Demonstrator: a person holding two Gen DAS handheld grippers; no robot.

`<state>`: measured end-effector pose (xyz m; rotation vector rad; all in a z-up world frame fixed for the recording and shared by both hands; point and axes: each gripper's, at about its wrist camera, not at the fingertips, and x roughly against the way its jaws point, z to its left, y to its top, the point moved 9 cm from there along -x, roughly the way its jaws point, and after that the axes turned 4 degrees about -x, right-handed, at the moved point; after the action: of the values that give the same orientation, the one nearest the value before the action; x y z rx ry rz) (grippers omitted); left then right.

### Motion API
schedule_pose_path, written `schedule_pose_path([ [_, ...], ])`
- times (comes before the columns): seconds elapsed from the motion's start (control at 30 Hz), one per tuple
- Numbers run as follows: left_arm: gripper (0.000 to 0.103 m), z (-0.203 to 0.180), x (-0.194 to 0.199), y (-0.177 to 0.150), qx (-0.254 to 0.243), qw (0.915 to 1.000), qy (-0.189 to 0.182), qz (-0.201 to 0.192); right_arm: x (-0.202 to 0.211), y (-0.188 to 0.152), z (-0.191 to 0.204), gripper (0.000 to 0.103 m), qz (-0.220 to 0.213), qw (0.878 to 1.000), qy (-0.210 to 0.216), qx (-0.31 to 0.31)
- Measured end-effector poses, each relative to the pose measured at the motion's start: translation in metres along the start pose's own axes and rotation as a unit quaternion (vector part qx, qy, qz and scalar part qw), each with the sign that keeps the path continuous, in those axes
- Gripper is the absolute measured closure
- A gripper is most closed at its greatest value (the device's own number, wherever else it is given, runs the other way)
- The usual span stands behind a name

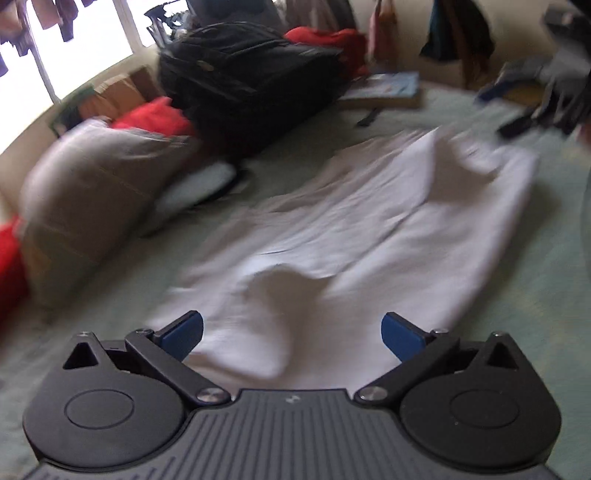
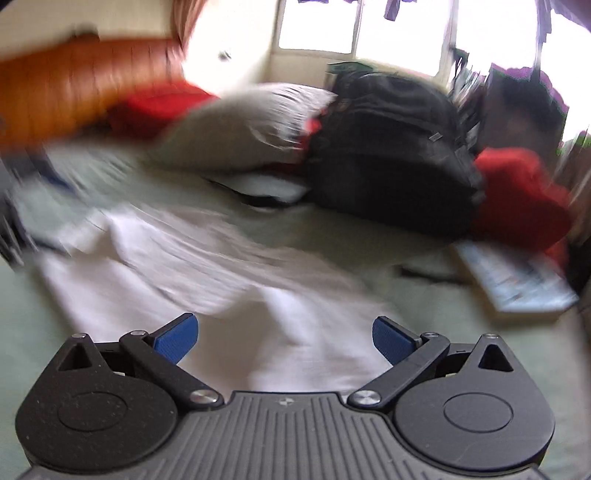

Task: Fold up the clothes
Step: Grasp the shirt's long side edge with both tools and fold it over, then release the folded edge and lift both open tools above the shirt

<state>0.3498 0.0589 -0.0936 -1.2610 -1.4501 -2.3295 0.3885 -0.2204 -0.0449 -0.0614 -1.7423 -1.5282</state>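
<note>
1. The left gripper was spread wide, its blue pads well apart and holding nothing. It hung above the near end of the white garment.
2. The right gripper was likewise spread wide, with nothing between its blue pads. It hung above the near edge of the white garment.
3. The white garment lay spread along the pale green bed sheet. In the left wrist view it ran from just in front of the gripper away toward the far right. A raised fold stood up in the cloth near the left gripper; the rest lay mostly flat with shallow creases.
4. In the right wrist view the garment ran from the near centre to the far left across the bed sheet.
5. A black backpack stood at the far side of the bed, beyond the garment and apart from it. It also showed at far right of centre in the right wrist view.
6. A grey pillow lay left of the backpack, with red cloth just behind it. A second red heap lay at the far right of the backpack.
7. A book lay flat on the sheet, far right of the backpack, clear of the garment.
8. A bright window stood behind the bed. Both views were blurred, so finer detail of the cloth could not be judged.
</note>
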Motion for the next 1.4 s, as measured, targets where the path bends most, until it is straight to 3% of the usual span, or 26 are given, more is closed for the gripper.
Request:
schedule_pose_path([
  [0.1, 0.001, -0.02, -0.01, 0.001, 0.044, 0.9958, -0.079, -0.013, -0.013, -0.006, 0.022, 0.001, 0.009, 0.996, 0.082, -0.046],
  [0.23, 0.001, -0.029, -0.036, -0.001, 0.093, 0.9878, -0.125, -0.005, -0.045, -0.016, 0.042, 0.001, 0.042, 0.987, 0.138, -0.076],
  [0.3, 0.001, -0.021, -0.045, -0.002, 0.11, 0.9864, -0.122, -0.001, -0.059, -0.021, 0.042, 0.001, 0.058, 0.984, 0.144, -0.092],
  [0.47, 0.001, 0.002, -0.051, 0.002, 0.134, 0.9857, -0.101, -0.007, -0.072, -0.025, 0.018, 0.003, 0.073, 0.985, 0.106, -0.117],
  [0.87, 0.001, 0.089, -0.064, 0.05, 0.128, 0.9911, 0.02, -0.032, -0.097, 0.027, -0.038, 0.003, 0.044, 0.995, 0.024, -0.092],
  [1.07, 0.001, 0.096, -0.059, 0.065, 0.115, 0.9908, 0.051, -0.05, -0.096, 0.048, -0.048, 0.003, 0.025, 0.996, 0.004, -0.086],
  [1.27, 0.001, 0.061, -0.042, 0.041, 0.087, 0.9956, 0.016, -0.032, -0.067, 0.048, -0.044, 0.003, 0.002, 0.997, 0.006, -0.073],
  [1.4, 0.001, 0.027, -0.032, 0.016, 0.059, 0.9979, -0.021, -0.018, -0.054, 0.021, -0.021, 0.003, 0.018, 0.999, 0.03, -0.024],
])
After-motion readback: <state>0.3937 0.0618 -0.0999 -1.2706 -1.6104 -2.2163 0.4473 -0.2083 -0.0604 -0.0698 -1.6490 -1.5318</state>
